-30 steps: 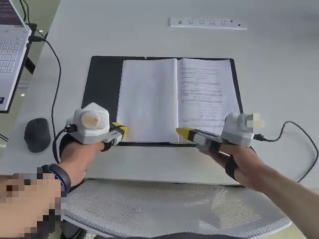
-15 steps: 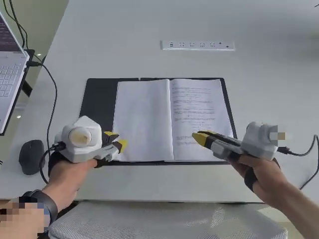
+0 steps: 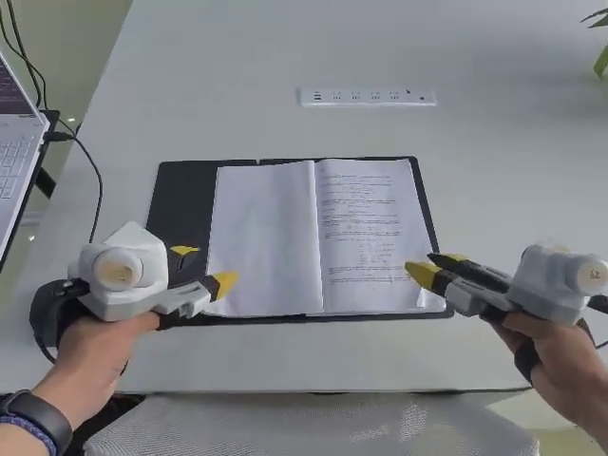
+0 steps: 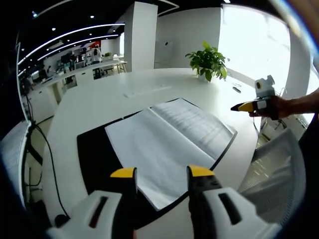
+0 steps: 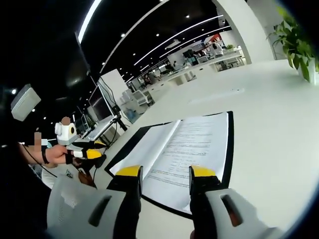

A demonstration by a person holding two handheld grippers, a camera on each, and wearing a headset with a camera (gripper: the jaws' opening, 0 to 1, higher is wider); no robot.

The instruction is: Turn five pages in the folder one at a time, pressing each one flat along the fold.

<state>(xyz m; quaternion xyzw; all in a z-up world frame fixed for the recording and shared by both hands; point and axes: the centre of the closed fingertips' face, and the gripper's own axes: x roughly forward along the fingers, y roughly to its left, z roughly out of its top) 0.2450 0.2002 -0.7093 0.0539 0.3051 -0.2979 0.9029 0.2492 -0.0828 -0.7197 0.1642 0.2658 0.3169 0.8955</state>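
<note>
- White table (image 3: 285,57), bearing everything.
- Black folder (image 3: 180,204), open flat at centre of table; blank page (image 3: 261,237) at 9 o'clock of the fold, printed page (image 3: 366,233) at 3 o'clock.
- Left gripper (image 3: 204,266), at 8 o'clock of folder, beside its near corner; jaws wide apart, gripping nothing.
- Right gripper (image 3: 437,267), at 4 o'clock, tips over near corner of printed page; jaws also spread, empty; contact with paper not clear.
- Power strip (image 3: 367,97), at 12 o'clock, well apart from folder.

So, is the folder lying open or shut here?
Open: the folder lies spread flat, with a blank page on the left and a printed page on the right.
</note>
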